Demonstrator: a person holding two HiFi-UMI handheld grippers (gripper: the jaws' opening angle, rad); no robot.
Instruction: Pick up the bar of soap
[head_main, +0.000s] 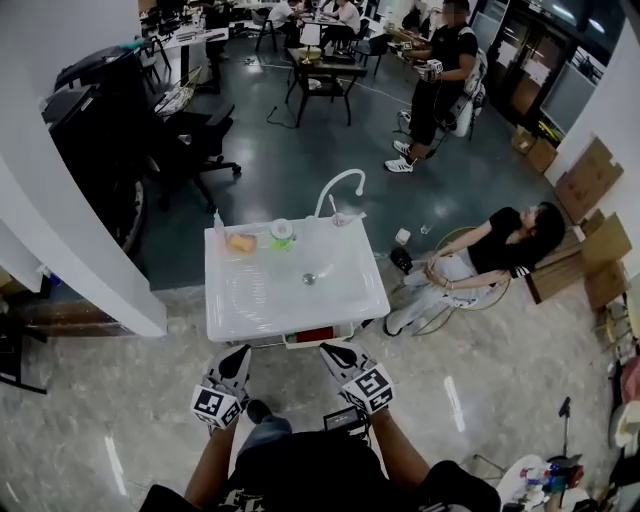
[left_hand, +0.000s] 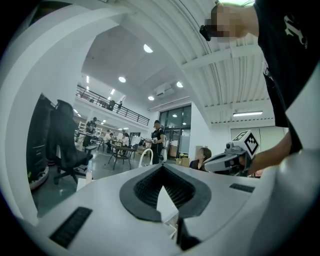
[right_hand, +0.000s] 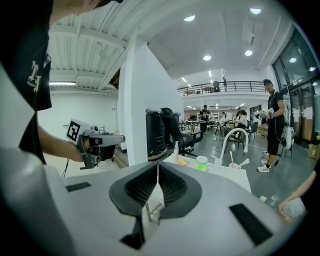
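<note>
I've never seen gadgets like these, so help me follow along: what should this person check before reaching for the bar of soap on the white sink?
1. Is the bar of soap in sight: ok, it lies on the far ledge of the sink.
2. Tongs empty: ok, nothing sits in the left tongs or right tongs.
3. Tongs open for grabbing: not ok, both are shut.
4. Tongs near the soap: not ok, both hang short of the sink's near edge.
5. Room beside the soap: cannot tell; a bottle and green cup flank it closely.
</note>
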